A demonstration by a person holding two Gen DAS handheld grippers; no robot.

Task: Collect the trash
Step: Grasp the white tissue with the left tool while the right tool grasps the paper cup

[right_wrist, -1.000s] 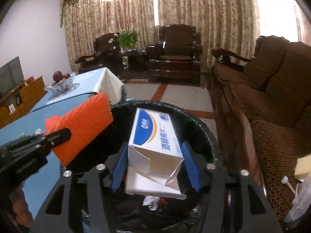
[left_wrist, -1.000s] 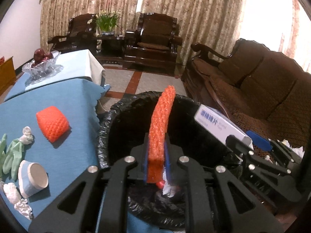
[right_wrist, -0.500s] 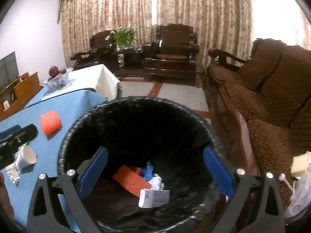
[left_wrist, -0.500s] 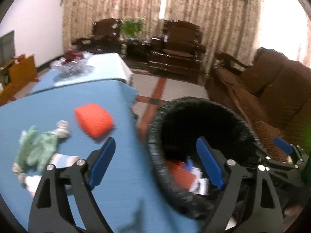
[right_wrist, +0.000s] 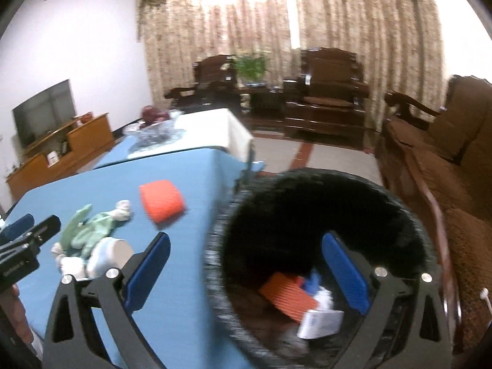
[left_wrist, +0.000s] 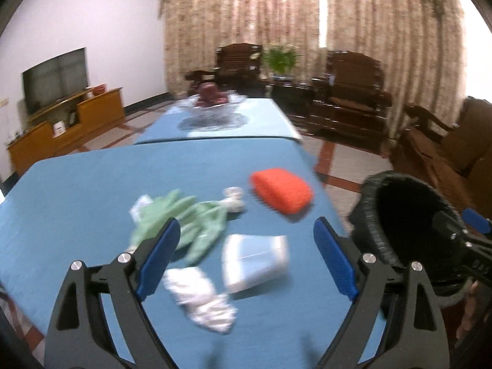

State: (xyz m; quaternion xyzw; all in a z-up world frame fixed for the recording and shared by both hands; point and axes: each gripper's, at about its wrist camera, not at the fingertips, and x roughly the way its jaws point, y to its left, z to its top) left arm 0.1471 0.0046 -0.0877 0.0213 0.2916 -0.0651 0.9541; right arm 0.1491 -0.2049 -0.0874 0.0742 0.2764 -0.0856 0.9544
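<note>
My left gripper (left_wrist: 246, 261) is open and empty above the blue table (left_wrist: 92, 190). Under it lie a tipped paper cup (left_wrist: 255, 261), a crumpled white tissue (left_wrist: 200, 295), green gloves (left_wrist: 184, 218), a small white wad (left_wrist: 235, 201) and an orange foam net (left_wrist: 281, 190). My right gripper (right_wrist: 246, 273) is open and empty over the near rim of the black-lined trash bin (right_wrist: 323, 203). Inside the bin lie an orange foam net (right_wrist: 287, 295) and a white box (right_wrist: 319, 323). The bin also shows at the right of the left wrist view (left_wrist: 409, 215).
A glass fruit bowl (left_wrist: 212, 104) stands at the table's far end. A brown sofa (right_wrist: 446, 160) runs along the right of the bin. Wooden armchairs (left_wrist: 347, 92) and a plant stand by the curtains. A TV cabinet (left_wrist: 61, 123) is at the left wall.
Both grippers opened and dropped the orange foam net and the white box into the bin. The left gripper has since swung left over the table; the right has shifted slightly left.
</note>
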